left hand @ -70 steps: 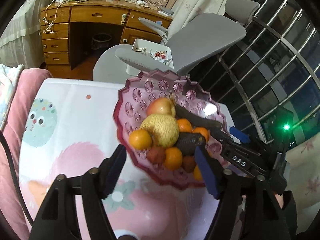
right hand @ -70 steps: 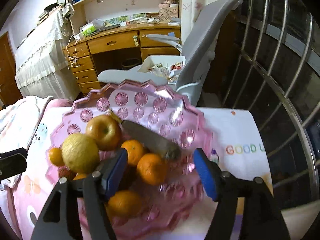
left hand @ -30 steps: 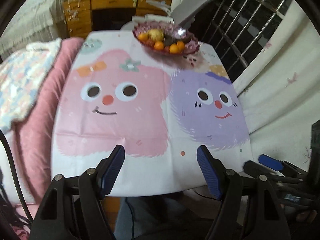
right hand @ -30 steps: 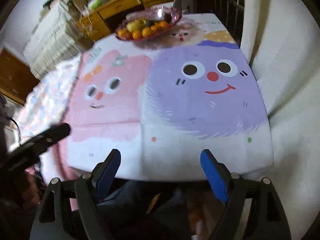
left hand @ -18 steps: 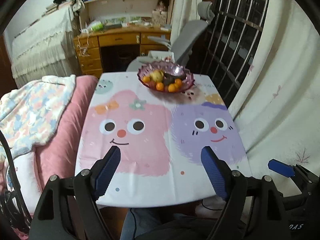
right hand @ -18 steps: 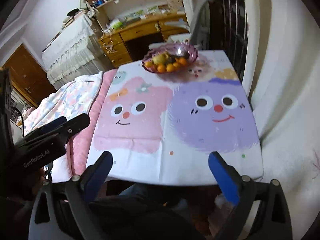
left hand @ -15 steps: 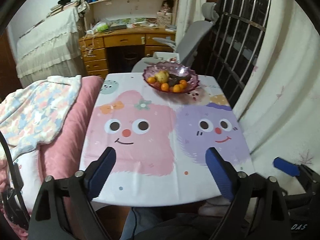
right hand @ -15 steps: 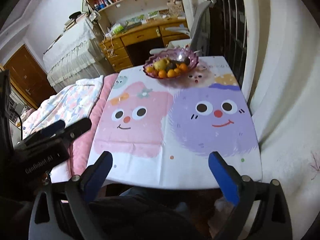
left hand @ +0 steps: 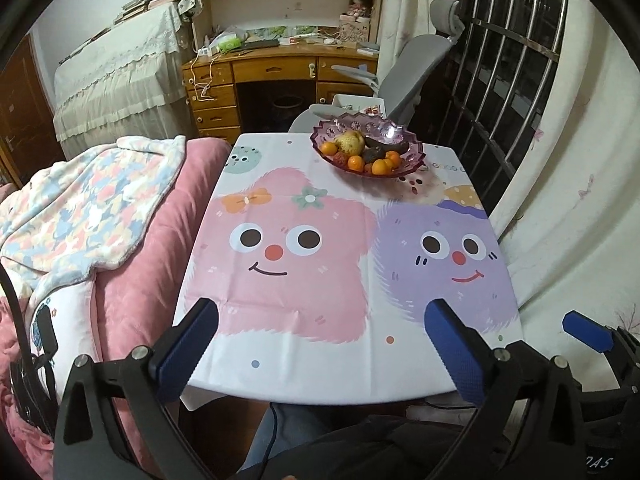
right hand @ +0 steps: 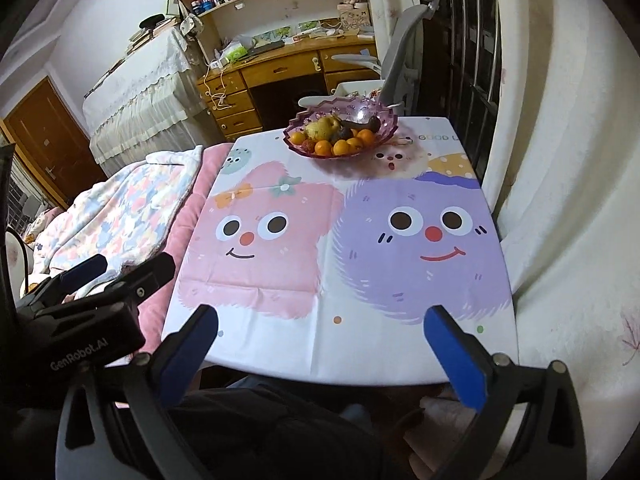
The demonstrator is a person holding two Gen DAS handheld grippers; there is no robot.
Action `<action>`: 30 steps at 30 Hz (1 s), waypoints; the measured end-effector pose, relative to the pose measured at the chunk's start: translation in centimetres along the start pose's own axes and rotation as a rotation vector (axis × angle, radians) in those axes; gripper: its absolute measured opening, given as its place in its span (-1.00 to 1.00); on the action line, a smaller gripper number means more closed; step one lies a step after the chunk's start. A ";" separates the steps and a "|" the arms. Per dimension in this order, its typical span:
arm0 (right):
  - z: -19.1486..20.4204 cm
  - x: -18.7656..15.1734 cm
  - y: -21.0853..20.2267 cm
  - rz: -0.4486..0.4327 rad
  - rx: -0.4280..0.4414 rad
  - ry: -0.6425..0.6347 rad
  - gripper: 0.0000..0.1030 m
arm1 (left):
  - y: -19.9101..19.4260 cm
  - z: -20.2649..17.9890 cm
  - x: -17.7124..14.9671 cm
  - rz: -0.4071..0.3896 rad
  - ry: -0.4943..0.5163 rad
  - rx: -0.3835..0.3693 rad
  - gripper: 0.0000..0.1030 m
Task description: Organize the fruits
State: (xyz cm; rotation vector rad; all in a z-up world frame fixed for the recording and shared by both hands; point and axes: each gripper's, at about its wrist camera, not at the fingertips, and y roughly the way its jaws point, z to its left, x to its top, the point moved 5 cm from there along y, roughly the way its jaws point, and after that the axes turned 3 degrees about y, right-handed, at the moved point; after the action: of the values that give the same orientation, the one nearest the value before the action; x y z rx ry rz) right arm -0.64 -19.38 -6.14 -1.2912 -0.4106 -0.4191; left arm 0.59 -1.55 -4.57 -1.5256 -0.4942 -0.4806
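Grippers first: my left gripper (left hand: 320, 344) has its blue pads spread wide with nothing between them, held above the near edge of the table (left hand: 320, 372). My right gripper (right hand: 320, 344) stands the same way, pads wide apart and empty, over the near edge on its own side. In the left wrist view its blue fingertip pokes in at 4 o'clock; in the right wrist view the left tool's body sits at 8 o'clock.

Tabletop between grippers and fruit: bare cartoon tablecloth (left hand: 280, 248), pink face on the left, purple face on the right. No loose fruit visible on it.

Fruit: all of it lies in the pink glass bowl (left hand: 404, 138) at the far end of the table, 12 o'clock from both grippers and well apart from them. I can make out several oranges (left hand: 380, 167), a yellow-green pear (left hand: 351, 142), some darker pieces I cannot identify.

Step, as I judge it: gathering looks complete, since everything visible is in the bowl and both tools are empty and clear of it. This reads as the end or a rest position.

Next move, if any: a check of the cloth for strays. A further pick would call for a long reach toward 12 o'clock with the pads kept wide until they bracket a single fruit.
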 end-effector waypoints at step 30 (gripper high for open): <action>-2.1 -0.1 0.5 0.024 -0.002 0.032 1.00 | 1.2 -1.6 0.5 0.019 0.032 0.005 0.99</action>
State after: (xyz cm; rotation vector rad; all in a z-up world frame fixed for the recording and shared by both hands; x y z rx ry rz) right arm -0.35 -21.32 -7.03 -1.2886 -0.3675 -0.4199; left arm 1.72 -3.16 -5.24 -1.5142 -0.4556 -0.4877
